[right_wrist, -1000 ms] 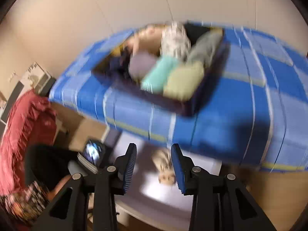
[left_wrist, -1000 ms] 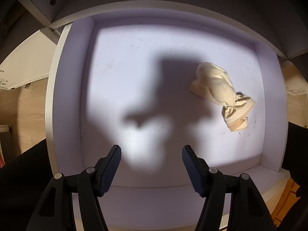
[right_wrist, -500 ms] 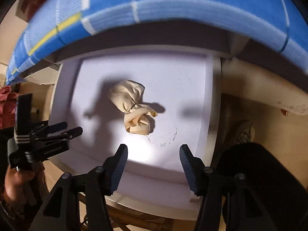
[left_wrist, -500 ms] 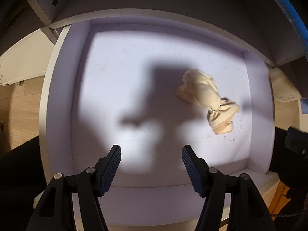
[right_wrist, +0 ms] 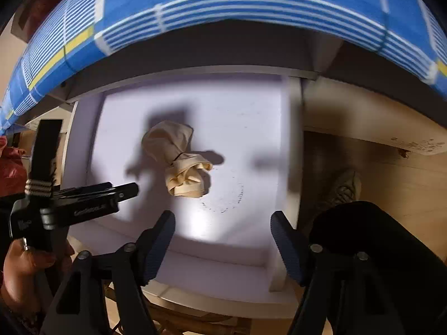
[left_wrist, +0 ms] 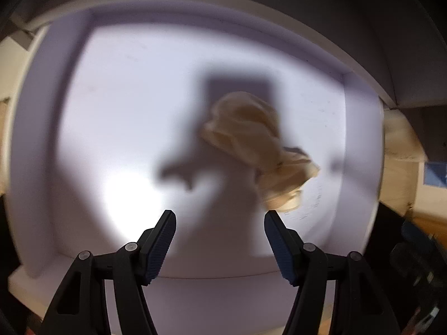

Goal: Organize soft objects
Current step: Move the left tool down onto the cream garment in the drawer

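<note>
A cream cloth bundle (left_wrist: 252, 142), tied near one end, lies on the floor of a white pulled-out drawer (left_wrist: 50, 128). The right wrist view shows the same bundle (right_wrist: 178, 159) near the middle of the drawer (right_wrist: 287, 150). My left gripper (left_wrist: 220, 240) hangs open above the drawer's near part, the bundle just beyond its right finger, nothing between the pads. My right gripper (right_wrist: 222, 240) points down over the drawer's near right side; its jaws are opening and hold nothing. The left gripper (right_wrist: 127, 192) also shows at the left of that view, held by a hand (right_wrist: 25, 268).
A bed with a blue striped cover (right_wrist: 223, 2) overhangs the back of the drawer. Wooden floor (right_wrist: 391, 184) lies to the right of the drawer, with a grey shoe (right_wrist: 343, 187) on it. Red cloth (right_wrist: 11, 167) sits at the far left.
The right gripper dropped from facing the bed top to looking down into the drawer, and its jaws widened. The left gripper drew nearer the bundle, which now sits closer to its right finger.
</note>
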